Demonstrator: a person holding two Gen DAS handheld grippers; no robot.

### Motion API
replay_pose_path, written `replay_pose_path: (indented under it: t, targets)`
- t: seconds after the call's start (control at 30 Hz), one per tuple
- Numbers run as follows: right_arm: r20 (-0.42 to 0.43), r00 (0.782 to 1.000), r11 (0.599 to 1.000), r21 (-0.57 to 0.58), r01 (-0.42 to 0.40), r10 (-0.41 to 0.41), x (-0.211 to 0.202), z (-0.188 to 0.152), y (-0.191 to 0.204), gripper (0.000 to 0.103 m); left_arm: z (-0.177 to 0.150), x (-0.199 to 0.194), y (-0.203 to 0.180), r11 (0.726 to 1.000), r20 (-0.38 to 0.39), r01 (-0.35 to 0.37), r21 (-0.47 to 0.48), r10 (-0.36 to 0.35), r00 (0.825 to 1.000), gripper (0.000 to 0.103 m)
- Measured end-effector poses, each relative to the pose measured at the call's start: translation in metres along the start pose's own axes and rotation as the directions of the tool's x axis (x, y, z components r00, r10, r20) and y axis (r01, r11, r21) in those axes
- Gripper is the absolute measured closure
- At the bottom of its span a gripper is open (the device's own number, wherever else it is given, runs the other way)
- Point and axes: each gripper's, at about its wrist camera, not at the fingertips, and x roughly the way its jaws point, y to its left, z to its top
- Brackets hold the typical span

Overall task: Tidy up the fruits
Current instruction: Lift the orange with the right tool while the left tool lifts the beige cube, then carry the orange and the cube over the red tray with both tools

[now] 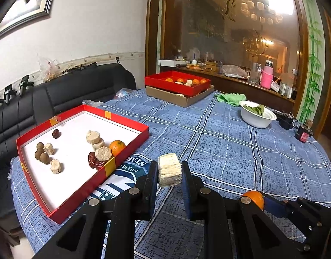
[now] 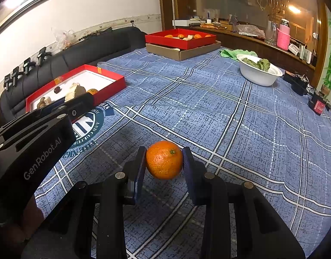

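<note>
At the left, the near red tray (image 1: 130,142) lies on the blue checked cloth (image 1: 219,142) with brown round fruits, red dates, pale chunks and one orange inside. Just beside it, the left gripper (image 1: 169,173) is closed on a pale fibrous chunk (image 1: 169,172), held above the cloth. To the right, the right gripper (image 2: 164,160) clamps a tangerine (image 2: 164,160) between its pads. Far behind stands a second red tray (image 1: 176,85) on a cardboard box, and a white bowl (image 1: 257,118) further right.

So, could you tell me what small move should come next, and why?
Probably carry the pale chunk, clamped in the left gripper, left over the near red tray: similar chunks already lie there. The right gripper holds an orange.
</note>
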Motion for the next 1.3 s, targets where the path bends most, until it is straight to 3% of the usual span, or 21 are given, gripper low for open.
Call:
replay_pose_path:
  t: [0.8,0.93,1.3]
  targets:
    - [0.015,1.0,1.0,-0.007,0.006,-0.006,-0.002,0.0,0.002,0.071,-0.001,-0.004,0.003,0.998,0.019,-0.055,-0.008,0.055,0.998,0.083]
    - [0.019,1.0,1.0,-0.019,0.007,-0.007,-0.003,0.0,0.004,0.071,-0.002,-0.001,0.024,0.995,-0.022,-0.091,-0.046,0.09,0.996,0.083]
    - [-0.029,0.998,0.999,-0.028,0.046,-0.047,0.007,0.0,0.006,0.071,-0.006,-0.014,0.076,0.984,-0.029,-0.16,-0.077,0.158,0.987,0.084]
